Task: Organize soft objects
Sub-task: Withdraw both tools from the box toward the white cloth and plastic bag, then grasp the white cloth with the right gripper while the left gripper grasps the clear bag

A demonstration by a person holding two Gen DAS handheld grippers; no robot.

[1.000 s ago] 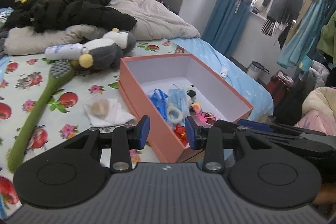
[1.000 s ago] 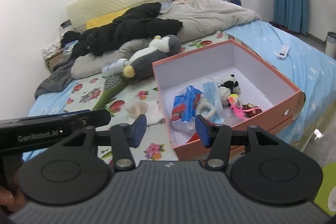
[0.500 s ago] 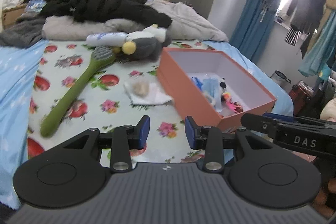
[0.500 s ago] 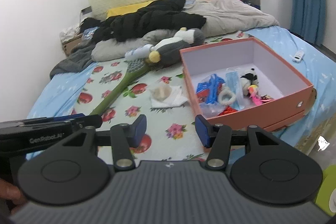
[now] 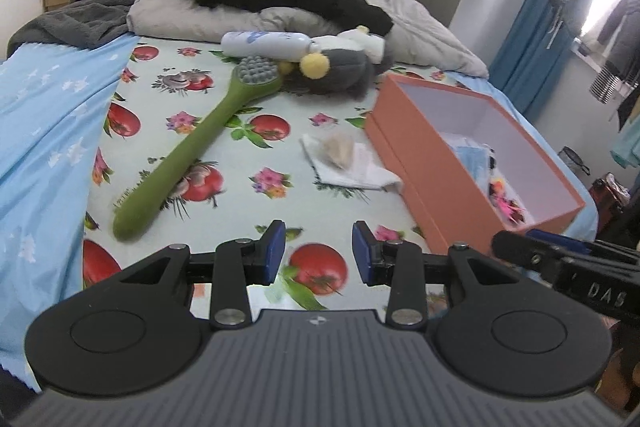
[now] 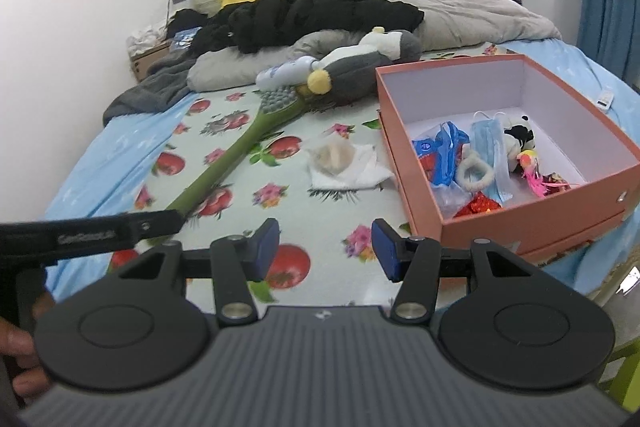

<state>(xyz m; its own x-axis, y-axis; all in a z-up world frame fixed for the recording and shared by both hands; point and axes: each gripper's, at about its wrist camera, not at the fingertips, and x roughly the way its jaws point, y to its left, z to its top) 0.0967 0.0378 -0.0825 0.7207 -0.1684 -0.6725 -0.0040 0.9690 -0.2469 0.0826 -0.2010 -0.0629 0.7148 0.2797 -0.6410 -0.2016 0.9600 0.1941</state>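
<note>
Left wrist view: left gripper (image 5: 318, 251) at lower centre, jaws spread and empty, faces the white cloth (image 5: 347, 163) mid-frame beside the orange box (image 5: 434, 174), probably the next pick.

Right wrist view: right gripper (image 6: 324, 249) likewise spread, empty; box at right holds collected soft items.

Soft daylight, window glare — slight blur, fisheye-bent edges

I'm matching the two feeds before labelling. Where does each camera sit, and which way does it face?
Left wrist: on the left gripper, facing up the bed; right gripper's body at right edge.
Right wrist: on the right gripper, facing the orange box; a hand at left.
Shared: green brush, plush toy, box.
</note>
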